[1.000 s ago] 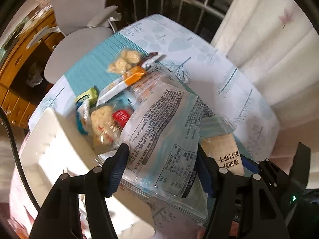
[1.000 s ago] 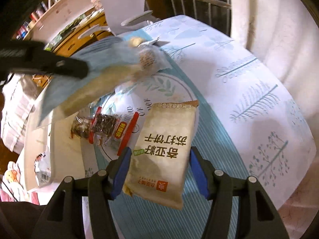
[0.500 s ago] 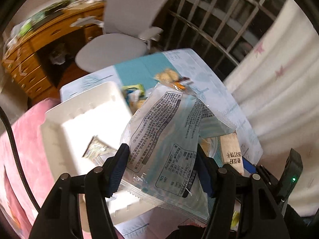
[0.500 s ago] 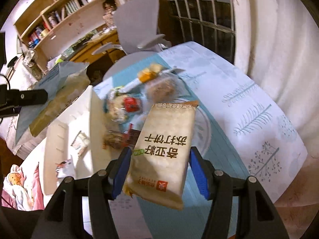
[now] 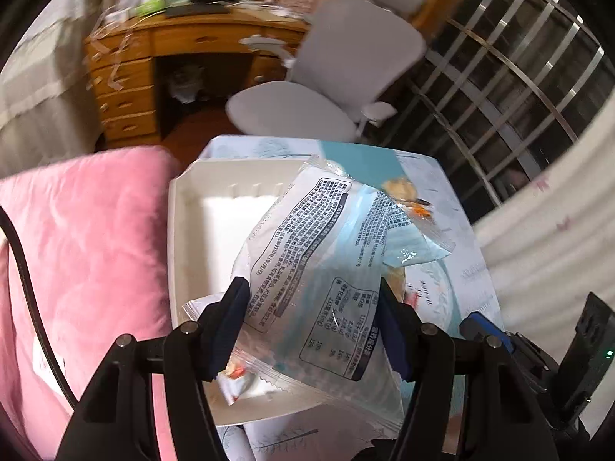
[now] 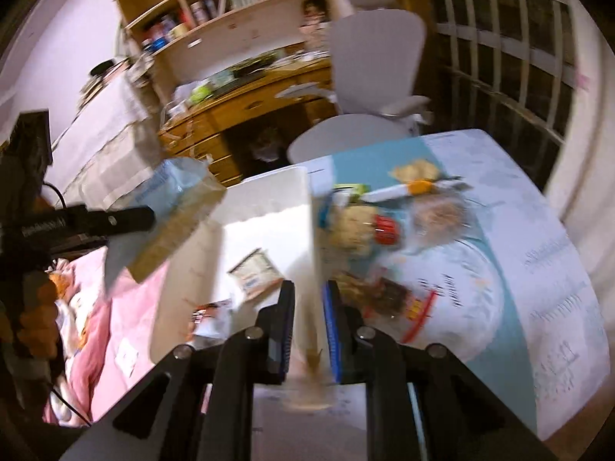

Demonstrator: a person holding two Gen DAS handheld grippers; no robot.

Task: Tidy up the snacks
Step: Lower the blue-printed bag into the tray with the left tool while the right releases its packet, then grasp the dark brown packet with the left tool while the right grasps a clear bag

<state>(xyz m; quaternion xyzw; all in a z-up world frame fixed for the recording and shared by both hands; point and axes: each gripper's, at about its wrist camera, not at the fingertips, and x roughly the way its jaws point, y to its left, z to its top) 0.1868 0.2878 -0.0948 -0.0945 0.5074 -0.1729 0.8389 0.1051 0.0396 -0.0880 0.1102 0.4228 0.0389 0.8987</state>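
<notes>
While above white tray (image 5: 180, 230) | left gripper (image 5: 313, 320) clamps blue packet (image 5: 330, 253) | right gripper (image 6: 309, 330) pinches tan packet (image 6: 311, 361)

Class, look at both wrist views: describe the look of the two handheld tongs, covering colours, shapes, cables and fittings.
Both the left tongs and right tongs have black angular fingers with blue pads and silver pivot screws. A black cable trails beside the left.

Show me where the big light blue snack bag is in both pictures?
Left wrist view: the light blue snack bag fills the lower middle, clamped in the left gripper, over the white tray.
Right wrist view: the same bag hangs at the left, left of the tray.
Shared landmark: the gray office chair behind the table.
</notes>
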